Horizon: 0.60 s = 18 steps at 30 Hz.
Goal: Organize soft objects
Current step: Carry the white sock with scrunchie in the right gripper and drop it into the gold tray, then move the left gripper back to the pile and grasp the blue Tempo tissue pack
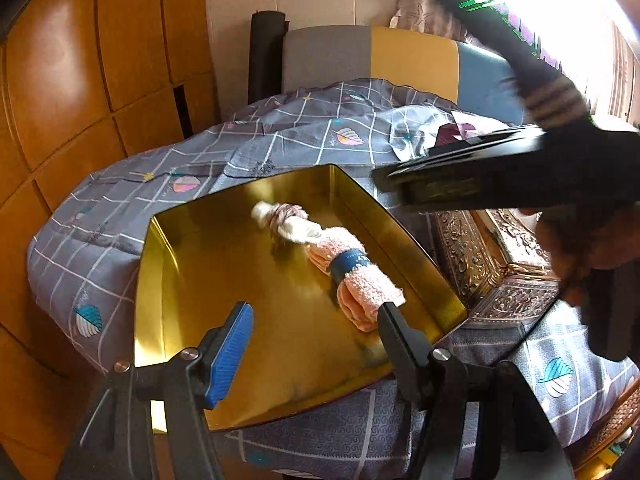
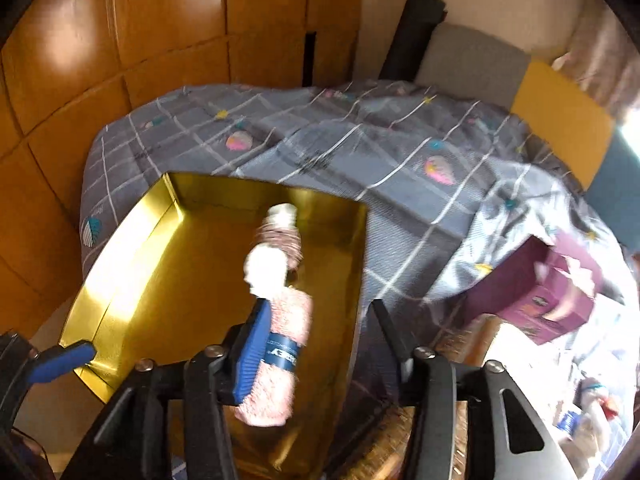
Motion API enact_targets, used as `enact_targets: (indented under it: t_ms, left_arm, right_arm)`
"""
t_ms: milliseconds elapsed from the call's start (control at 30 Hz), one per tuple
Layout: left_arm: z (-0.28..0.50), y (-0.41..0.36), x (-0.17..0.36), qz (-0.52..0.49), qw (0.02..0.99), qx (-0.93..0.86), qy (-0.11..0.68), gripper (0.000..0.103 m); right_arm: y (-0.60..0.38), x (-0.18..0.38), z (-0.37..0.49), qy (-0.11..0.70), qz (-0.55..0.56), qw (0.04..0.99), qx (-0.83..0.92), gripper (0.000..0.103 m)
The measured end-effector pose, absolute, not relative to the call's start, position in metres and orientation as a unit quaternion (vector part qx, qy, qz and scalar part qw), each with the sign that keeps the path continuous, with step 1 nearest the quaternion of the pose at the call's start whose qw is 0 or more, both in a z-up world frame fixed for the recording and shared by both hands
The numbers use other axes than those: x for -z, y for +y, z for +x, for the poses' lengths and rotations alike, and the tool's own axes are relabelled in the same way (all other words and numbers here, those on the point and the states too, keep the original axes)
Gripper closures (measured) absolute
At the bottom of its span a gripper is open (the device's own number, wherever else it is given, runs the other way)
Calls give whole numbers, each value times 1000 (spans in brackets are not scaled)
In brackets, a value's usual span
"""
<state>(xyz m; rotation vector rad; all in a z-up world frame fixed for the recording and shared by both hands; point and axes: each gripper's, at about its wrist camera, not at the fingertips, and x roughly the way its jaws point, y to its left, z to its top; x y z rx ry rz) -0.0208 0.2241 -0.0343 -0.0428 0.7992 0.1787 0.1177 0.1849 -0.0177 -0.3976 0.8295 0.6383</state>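
1. A pink towel — rolled, with a dark blue band round its middle — lies on the floor of a gold tray, toward the tray's right wall; a white roll bound with mauve yarn lies just beyond it, end to end, the two touching or nearly so.
2. The left claw is spread wide and holds nothing; its blue-padded finger hangs over the tray's bare floor, its black finger just at the towel's near end.
3. The right claw is also spread and empty — its blue finger sits beside the towel in that view; whether they touch I cannot tell; its other finger is over the tray's right wall.
4. The tray rests on a grey bedspread with a white grid and leaf prints.
5. An ornate embossed box stands just right of the tray; a purple box lies farther right on the bedspread.
6. Wooden panels stand to the left; a grey, yellow and blue headboard is behind.
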Motion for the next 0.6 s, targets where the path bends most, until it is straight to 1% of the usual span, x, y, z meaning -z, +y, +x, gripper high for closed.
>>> enact_targets:
  t_ms: [67,100,233,400,567,600]
  left_arm:
    - [-21,222,31,-15,919,-88,384,38]
    - [-22,221,29,-11,920,-90,381,38]
    - [-24,215,21,5,924,-92,371,38]
    - [-25,203,10,25,929,-90,358,37]
    - [-25,190,3,44,932,-81,351,36]
    - [-24,187,2,47,932,-79,350,36]
  right_arm:
    - [170,5,111,368,-176,866,-290,28]
    - [161,-1,106,352,-172,876,-282,26]
    - [127,-20,95,318,-147,898,-267,24]
    - [73,-35,93,316,-79,912,-250,23]
    - [23,-41,91,308,-39,929,-203,12]
    - [15,-41,91,308,-34,931,-194,12]
